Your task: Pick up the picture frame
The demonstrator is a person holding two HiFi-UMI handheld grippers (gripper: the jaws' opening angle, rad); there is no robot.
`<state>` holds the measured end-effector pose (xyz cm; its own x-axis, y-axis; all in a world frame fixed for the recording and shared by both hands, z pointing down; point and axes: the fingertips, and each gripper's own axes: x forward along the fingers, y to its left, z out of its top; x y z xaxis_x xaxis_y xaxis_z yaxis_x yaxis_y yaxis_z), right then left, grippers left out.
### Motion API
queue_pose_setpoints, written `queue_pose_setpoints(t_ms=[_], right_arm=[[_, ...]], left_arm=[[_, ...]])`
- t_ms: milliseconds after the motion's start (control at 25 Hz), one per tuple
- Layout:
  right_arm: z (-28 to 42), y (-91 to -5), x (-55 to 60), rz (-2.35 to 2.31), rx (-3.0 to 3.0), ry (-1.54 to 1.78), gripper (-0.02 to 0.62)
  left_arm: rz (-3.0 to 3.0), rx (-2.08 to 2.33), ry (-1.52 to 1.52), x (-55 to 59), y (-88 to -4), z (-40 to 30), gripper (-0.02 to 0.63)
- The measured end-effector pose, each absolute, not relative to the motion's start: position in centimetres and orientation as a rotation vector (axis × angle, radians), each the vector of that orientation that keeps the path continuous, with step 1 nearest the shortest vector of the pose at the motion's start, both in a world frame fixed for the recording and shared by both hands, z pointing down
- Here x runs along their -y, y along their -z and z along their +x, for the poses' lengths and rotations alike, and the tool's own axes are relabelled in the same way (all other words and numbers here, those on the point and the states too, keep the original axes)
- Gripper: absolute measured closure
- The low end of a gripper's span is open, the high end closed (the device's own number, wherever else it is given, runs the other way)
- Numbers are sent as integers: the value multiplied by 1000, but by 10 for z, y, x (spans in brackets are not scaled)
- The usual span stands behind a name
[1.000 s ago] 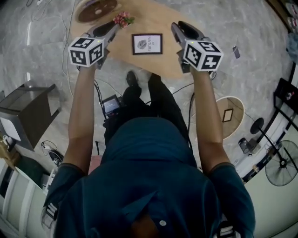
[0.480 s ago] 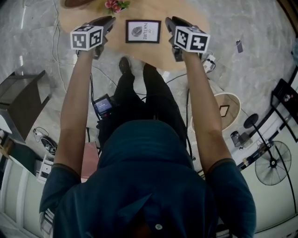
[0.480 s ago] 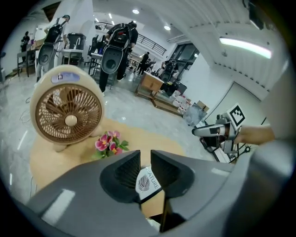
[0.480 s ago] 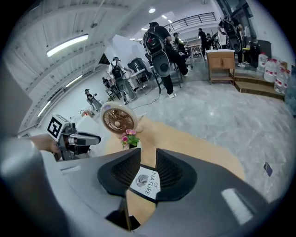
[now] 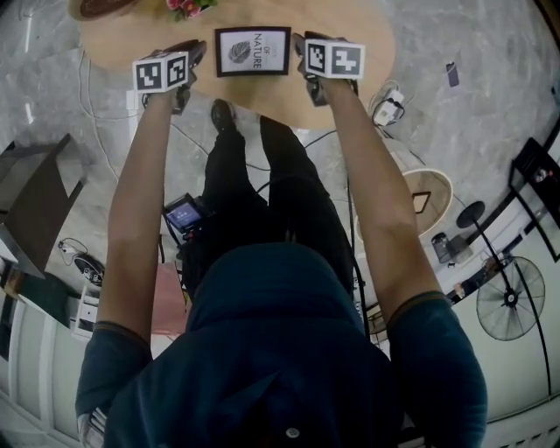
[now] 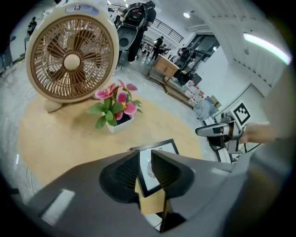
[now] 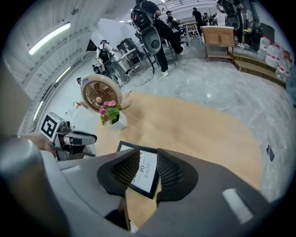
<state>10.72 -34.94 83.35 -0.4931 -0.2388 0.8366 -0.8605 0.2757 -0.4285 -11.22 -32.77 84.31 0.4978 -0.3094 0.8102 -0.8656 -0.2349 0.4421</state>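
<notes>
In the head view, the person is standing at a tan table [image 5: 367,52] with both arms stretched forward. The frame [image 5: 253,51] is lying flat on the tabletop near the edge, print facing up. The left gripper [image 5: 189,52] is hovering just beside the frame's left edge and the right gripper [image 5: 304,47] just beside its right edge, so the frame is sitting between the two. Flowers [image 5: 185,7] are showing at the top of the view, beyond the frame.

In the left gripper view, the left gripper [image 6: 144,153] is pointing down at the table [image 6: 60,139] with its jaws a narrow gap apart, clamping nothing. A corner of the frame [image 6: 149,172] is showing through that gap, flat on the wood. Farther back, a fan [image 6: 71,60] is standing on the table with the flowers [image 6: 115,109] in a white pot beside it. The right gripper [image 6: 222,130] is showing at the right.

In the right gripper view, the right gripper [image 7: 148,152] is likewise holding its jaws slightly apart and empty. The frame [image 7: 144,171] is lying behind the gap, its white print partly readable. The flowers [image 7: 109,113] and fan [image 7: 98,95] are standing at the far side of the table [image 7: 194,125], and the left gripper [image 7: 76,138] is showing at the left.
</notes>
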Motion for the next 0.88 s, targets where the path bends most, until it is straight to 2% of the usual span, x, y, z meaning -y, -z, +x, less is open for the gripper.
queue_pose_setpoints(t_ms=[480, 880], right_arm=[[97, -928, 334, 918, 1769, -1254, 496], [89, -960, 322, 873, 1673, -1188, 488]], left_arm=[[1676, 979, -797, 312, -923, -101, 491], [1645, 1022, -885, 302, -950, -93, 469]])
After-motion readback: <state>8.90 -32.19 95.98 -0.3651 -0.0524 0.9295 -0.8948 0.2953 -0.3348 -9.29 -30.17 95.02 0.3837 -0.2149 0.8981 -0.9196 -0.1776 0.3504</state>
